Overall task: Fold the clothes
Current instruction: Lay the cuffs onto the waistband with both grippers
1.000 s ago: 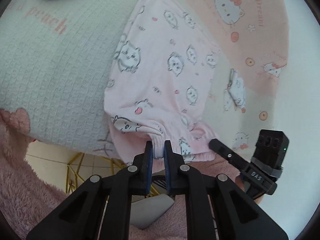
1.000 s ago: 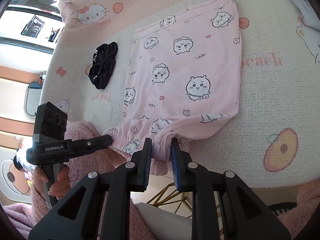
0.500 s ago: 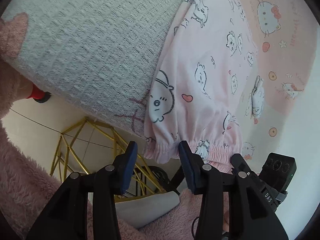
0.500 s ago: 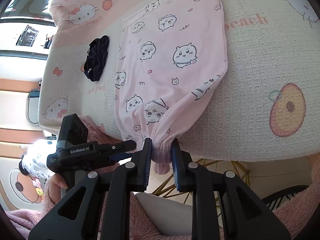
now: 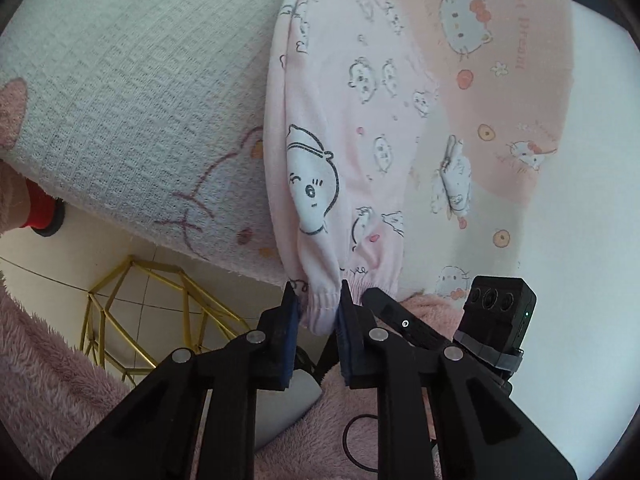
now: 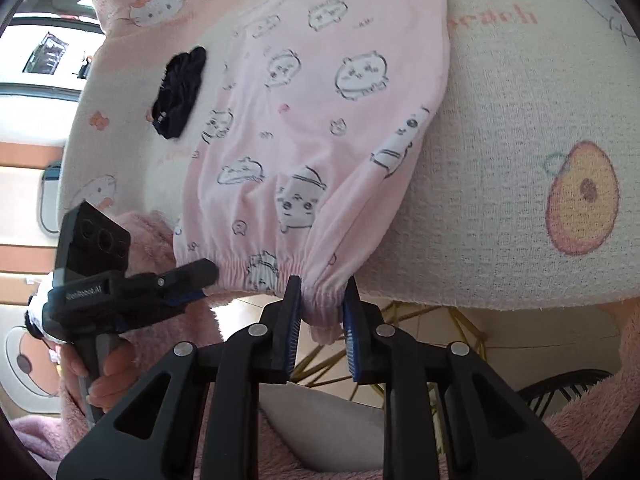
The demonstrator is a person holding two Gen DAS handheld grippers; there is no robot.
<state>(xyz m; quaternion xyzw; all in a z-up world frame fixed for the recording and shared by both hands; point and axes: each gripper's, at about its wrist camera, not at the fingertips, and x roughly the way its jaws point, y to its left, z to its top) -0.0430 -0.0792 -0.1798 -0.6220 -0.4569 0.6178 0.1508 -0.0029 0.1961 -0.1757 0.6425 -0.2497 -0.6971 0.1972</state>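
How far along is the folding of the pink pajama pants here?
Done: the pink pants lie spread on the bed cover, waistband at its near edge. In hand: the right hand-held gripper pinches the elastic waistband; the left hand-held gripper is closing on the waistband too. Left: no fold shows yet, and the dark garment sits untouched.

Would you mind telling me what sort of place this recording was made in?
Probably a home, perhaps a bedroom: a cartoon-print waffle blanket covers the surface, pink pyjama trousers lie on it, and tiled floor shows below.
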